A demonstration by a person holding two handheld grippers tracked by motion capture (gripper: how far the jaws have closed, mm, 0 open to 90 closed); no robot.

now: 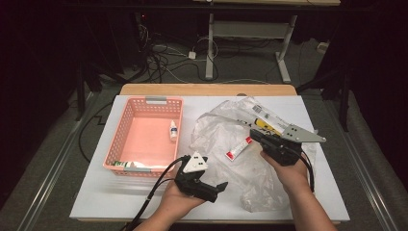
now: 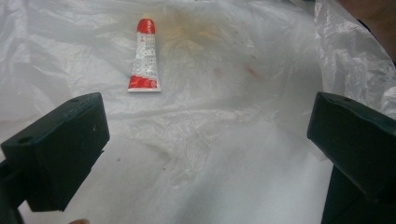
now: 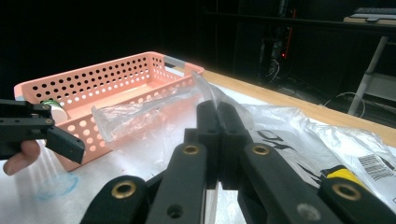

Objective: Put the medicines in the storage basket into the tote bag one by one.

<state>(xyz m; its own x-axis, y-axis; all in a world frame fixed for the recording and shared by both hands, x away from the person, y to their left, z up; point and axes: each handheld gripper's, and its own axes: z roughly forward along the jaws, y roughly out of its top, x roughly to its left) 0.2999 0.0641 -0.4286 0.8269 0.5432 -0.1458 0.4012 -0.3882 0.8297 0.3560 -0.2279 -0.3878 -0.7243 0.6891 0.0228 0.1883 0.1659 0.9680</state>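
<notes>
A crumpled clear plastic bag [image 1: 226, 130] lies on the white table top. A red-and-white tube [image 1: 239, 148] rests on it, and in the left gripper view this tube [image 2: 144, 56] lies on the film ahead of the jaws. My left gripper [image 1: 219, 190] hovers near the table's front edge, left of the bag; its jaws [image 2: 210, 130] stand wide apart with nothing between them. My right gripper [image 1: 255, 134] is shut on a fold of the bag's film [image 3: 210, 95], lifting it off the table. A yellow-and-black item [image 1: 264, 126] shows inside the bag.
A pink perforated basket [image 1: 120, 130] sits at the left, holding a small white bottle [image 1: 172, 130] and a green-and-white tube [image 1: 127, 164]. In the right gripper view the basket [image 3: 116, 79] stands beyond the other gripper [image 3: 46, 130]. Cables and table legs lie on the floor behind.
</notes>
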